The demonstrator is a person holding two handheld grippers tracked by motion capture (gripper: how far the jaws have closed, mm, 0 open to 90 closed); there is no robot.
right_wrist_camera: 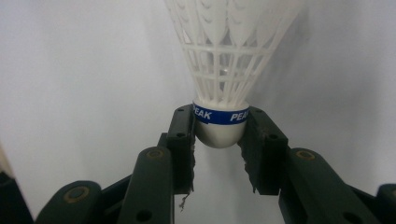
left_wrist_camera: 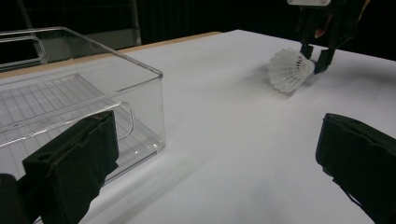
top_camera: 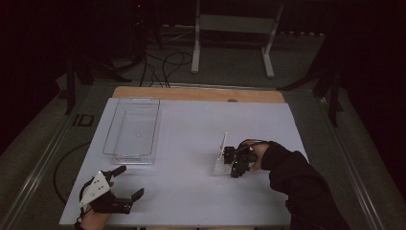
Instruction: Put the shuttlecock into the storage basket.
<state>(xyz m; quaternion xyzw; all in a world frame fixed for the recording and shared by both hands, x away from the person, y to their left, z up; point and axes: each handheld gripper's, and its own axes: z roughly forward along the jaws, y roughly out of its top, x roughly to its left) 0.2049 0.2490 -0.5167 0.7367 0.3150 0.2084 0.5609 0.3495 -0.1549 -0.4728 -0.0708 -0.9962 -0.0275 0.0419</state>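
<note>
A white plastic shuttlecock (right_wrist_camera: 224, 60) with a blue band marked PEAK has its rounded cork held between the two jaws of my right gripper (right_wrist_camera: 218, 135), which is shut on it. From above, the shuttlecock (top_camera: 219, 166) lies at the table's right middle with my right gripper (top_camera: 229, 163) on its right side. Its skirt (left_wrist_camera: 289, 70) points left, low over the white table. My left gripper (top_camera: 130, 181) stands open near the front left corner, nothing between its jaws (left_wrist_camera: 215, 158).
A clear plastic bin (top_camera: 154, 129) stands on the left half of the white table (top_camera: 191, 120); its near corner (left_wrist_camera: 159, 74) is just ahead of my left gripper. A thin white strip (top_camera: 223, 143) stands behind the shuttlecock.
</note>
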